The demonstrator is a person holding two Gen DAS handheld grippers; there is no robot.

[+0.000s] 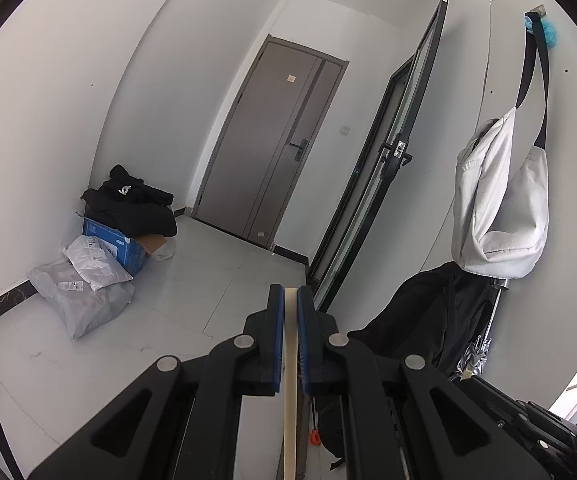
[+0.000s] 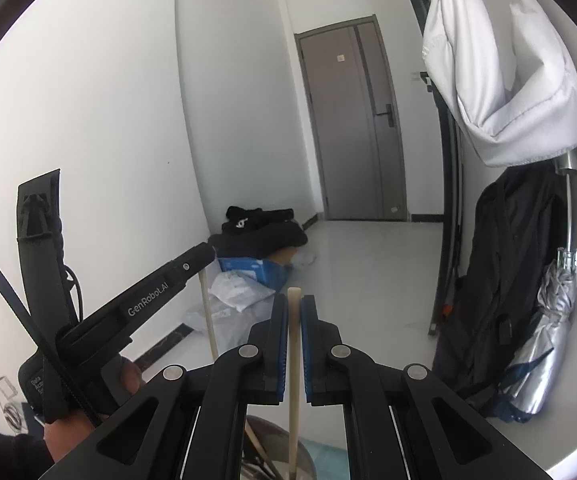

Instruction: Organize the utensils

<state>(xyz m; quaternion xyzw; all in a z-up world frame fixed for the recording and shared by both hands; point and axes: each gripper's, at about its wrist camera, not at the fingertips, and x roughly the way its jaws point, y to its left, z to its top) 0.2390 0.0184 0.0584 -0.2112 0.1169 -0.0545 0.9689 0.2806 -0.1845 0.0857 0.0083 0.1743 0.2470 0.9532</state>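
Observation:
My left gripper [image 1: 290, 300] is shut on a pale wooden utensil handle [image 1: 290, 400] that runs upright between its blue pads. My right gripper [image 2: 294, 304] is shut on another pale wooden utensil handle [image 2: 294, 368], whose tip sticks up just above the pads. Its lower end reaches down to a round metal holder [image 2: 276, 452] at the bottom of the right wrist view, which also holds other utensils. The left gripper [image 2: 204, 250] also shows in the right wrist view, left of mine, with its wooden handle [image 2: 208, 312] hanging below it. Both grippers are raised and face the room.
A grey door [image 1: 272, 148] stands ahead, with a black-framed glass door [image 1: 384, 160] open to its right. A blue box [image 1: 116, 246] with black clothes and plastic bags lies at the left wall. A white bag [image 1: 500, 200], a black bag [image 1: 428, 316] and a silver umbrella [image 2: 548, 328] hang at right.

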